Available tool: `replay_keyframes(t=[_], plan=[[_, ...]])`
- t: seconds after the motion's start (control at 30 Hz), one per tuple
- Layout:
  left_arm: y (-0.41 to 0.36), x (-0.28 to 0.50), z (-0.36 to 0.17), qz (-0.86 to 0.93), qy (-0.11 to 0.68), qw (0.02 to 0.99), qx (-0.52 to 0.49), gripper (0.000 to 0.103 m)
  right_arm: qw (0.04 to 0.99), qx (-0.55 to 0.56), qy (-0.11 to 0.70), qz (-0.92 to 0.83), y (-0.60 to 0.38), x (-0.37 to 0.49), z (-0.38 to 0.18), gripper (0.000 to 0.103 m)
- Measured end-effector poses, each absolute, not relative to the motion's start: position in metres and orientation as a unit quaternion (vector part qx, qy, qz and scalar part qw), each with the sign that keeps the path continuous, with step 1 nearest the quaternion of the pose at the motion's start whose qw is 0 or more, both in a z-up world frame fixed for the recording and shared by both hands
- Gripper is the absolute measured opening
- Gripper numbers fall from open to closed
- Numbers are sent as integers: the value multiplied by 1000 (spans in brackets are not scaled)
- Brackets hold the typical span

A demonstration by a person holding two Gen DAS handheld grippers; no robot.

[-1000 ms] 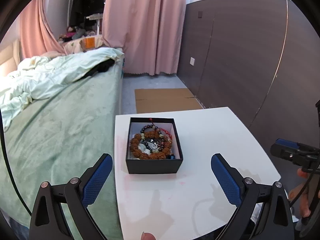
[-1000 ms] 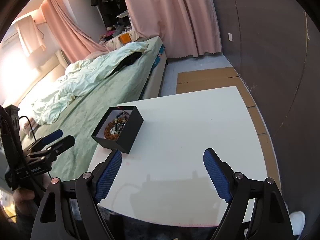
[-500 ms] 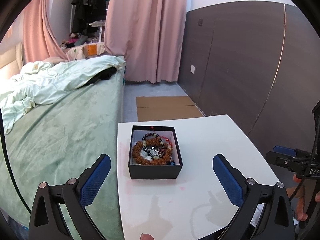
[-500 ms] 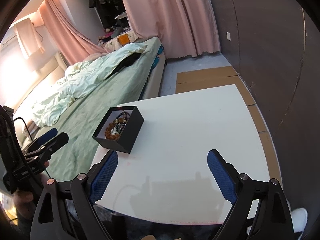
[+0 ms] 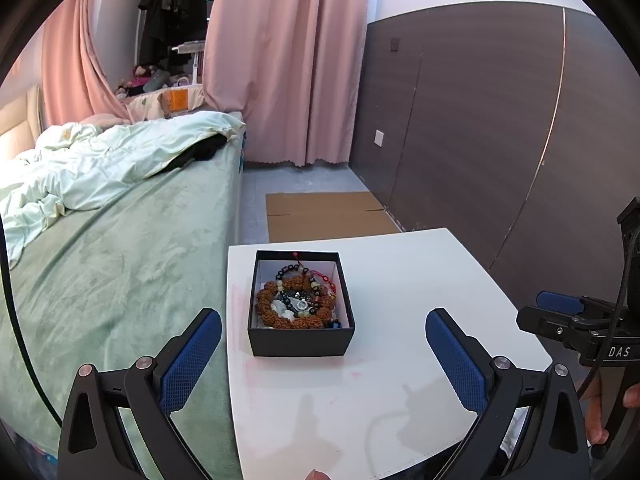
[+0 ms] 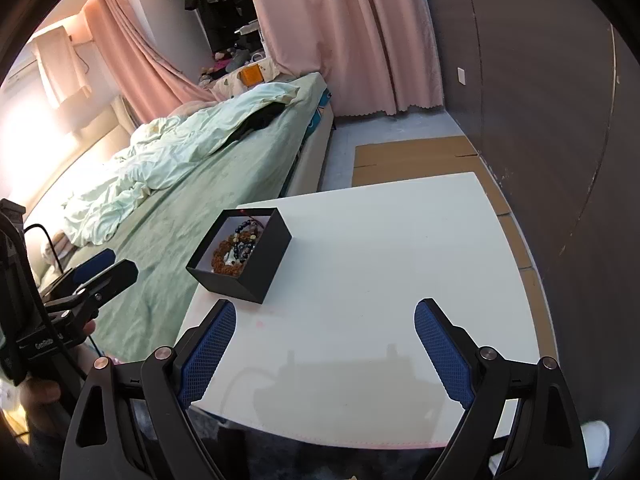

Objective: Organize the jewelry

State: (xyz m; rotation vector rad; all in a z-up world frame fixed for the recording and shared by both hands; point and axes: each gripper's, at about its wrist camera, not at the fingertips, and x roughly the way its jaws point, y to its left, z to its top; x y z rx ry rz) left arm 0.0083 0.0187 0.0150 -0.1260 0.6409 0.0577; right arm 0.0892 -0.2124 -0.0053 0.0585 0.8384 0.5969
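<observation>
A black open box (image 5: 301,336) stands on the left part of a white table (image 5: 400,380); it also shows in the right wrist view (image 6: 256,276). Inside lies a tangle of jewelry (image 5: 298,300): a brown bead bracelet, dark beads, a red cord, a silver ring. My left gripper (image 5: 322,352) is open and empty, just in front of the box. My right gripper (image 6: 324,344) is open and empty over the table's near edge, to the right of the box.
A bed with a green cover (image 5: 100,264) runs along the table's left side. Flat cardboard (image 5: 324,216) lies on the floor beyond the table. A dark panelled wall (image 5: 500,140) stands to the right. Pink curtains (image 5: 288,60) hang at the back.
Both grippers have drawn back and risen slightly, so the box sits a little farther off in both views. Both stay open and empty. The box has not moved.
</observation>
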Motion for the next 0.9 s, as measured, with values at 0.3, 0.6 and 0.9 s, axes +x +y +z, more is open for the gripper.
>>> replay_keyframes(t=[0.3,0.6,0.9], plan=[[16,8,15,26,314,947,-59,102,870,27,402,284,-212,89,-5,91],[14,7,16,24,313,948,-56,102,870,20,408,276,-212,93,-8,91],[13,8,16,24,313,948,-56,102,875,14,402,271,-214,92,-6,91]])
